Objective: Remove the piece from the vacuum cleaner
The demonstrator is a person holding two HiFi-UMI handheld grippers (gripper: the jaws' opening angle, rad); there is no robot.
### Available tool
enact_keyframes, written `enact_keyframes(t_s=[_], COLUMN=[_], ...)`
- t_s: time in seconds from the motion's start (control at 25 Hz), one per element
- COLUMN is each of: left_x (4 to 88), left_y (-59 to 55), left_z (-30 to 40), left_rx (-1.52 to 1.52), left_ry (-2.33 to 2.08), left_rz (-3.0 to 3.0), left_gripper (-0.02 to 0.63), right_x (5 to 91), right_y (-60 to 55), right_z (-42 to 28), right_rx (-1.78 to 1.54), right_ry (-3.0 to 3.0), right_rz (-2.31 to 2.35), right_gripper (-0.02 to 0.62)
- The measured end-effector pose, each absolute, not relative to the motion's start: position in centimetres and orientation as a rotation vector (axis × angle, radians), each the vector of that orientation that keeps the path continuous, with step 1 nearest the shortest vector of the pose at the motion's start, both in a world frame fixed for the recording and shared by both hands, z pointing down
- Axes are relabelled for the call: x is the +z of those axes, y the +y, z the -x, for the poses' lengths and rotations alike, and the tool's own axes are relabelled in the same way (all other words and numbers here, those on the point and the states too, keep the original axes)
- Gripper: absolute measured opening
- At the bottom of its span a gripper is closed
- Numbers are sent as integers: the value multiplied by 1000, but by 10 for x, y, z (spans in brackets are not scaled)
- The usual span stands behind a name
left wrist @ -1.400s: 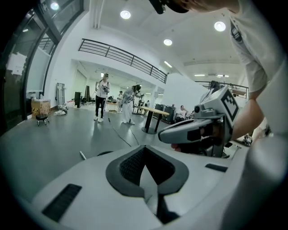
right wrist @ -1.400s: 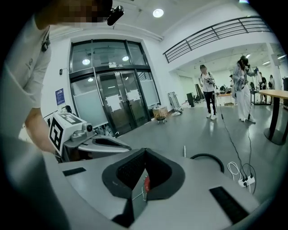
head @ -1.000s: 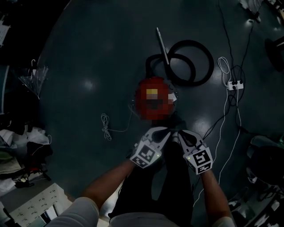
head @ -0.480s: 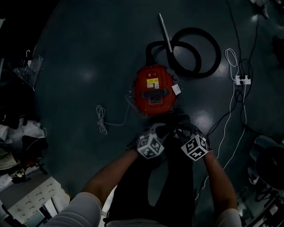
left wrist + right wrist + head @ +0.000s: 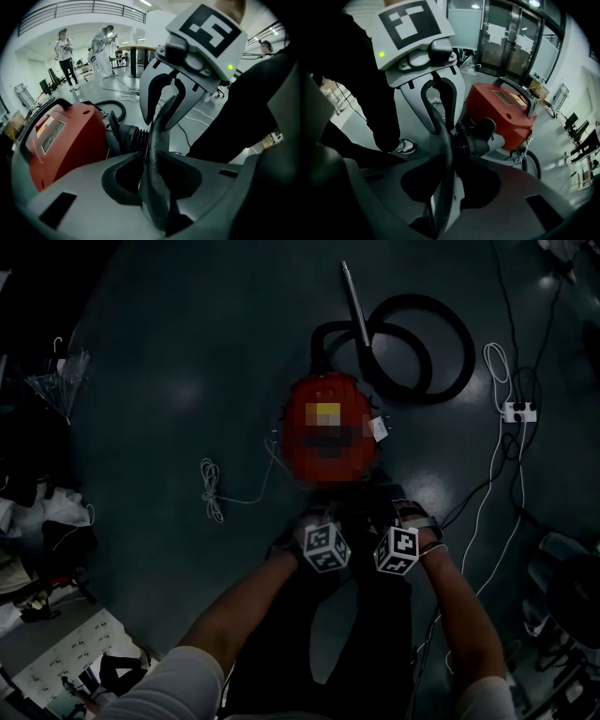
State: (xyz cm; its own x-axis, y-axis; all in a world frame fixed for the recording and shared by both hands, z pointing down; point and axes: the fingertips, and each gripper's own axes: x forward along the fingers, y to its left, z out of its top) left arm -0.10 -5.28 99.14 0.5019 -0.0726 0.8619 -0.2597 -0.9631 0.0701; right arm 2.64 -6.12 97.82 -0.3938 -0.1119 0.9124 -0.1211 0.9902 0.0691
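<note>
- Dark glossy floor (image 5: 169,362) spreads beneath everything.
- Red vacuum cleaner (image 5: 499,112) stands on it just ahead of the person's feet, with its black hose (image 5: 441,352) coiled beyond.
- Ribbed black hose cuff (image 5: 476,140) sits at the vacuum's near end, just past both grippers.
- Left gripper (image 5: 159,122): tongs pressed together, empty.
- Right gripper (image 5: 443,126): tongs have just been opening and stand spread, pinching nothing.

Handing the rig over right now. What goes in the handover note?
Left claw: shut, empty.
Right claw: jaws have just been opening, nothing between them.
Both sit by the red vacuum cleaner on the floor, facing its black hose connector.
Hose coiled beyond; connector looks still plugged in.
Done: nothing removed yet.
Left: grip the connector, likely the piece, and pull it free.
</note>
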Motion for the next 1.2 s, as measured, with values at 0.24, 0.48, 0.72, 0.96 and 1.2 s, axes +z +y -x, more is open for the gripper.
enact_keyframes(t_s=[0.24, 0.48, 0.72, 0.96, 1.2], left_x=[997, 994, 994, 988, 915], left_y=[-51, -36, -34, -5, 4], left_z=[-2, -4, -1, 2, 6], left_rx=[1473, 1470, 1455, 1447, 1415], left_ry=[-252, -179, -90, 11, 29], left_rz=[-2546, -2501, -2455, -2454, -2493], left_gripper=[48, 37, 37, 34, 34], right_x=[982, 978, 978, 968, 900], right_y=[-53, -44, -38, -14, -2], right_z=[-27, -28, -25, -23, -18], right_rx=[-64, -34, 25, 71, 104], right_ry=[-1938, -1932, -1917, -1934, -1949], right_rz=[-76, -37, 23, 26, -45], right_gripper=[51, 46, 44, 43, 44])
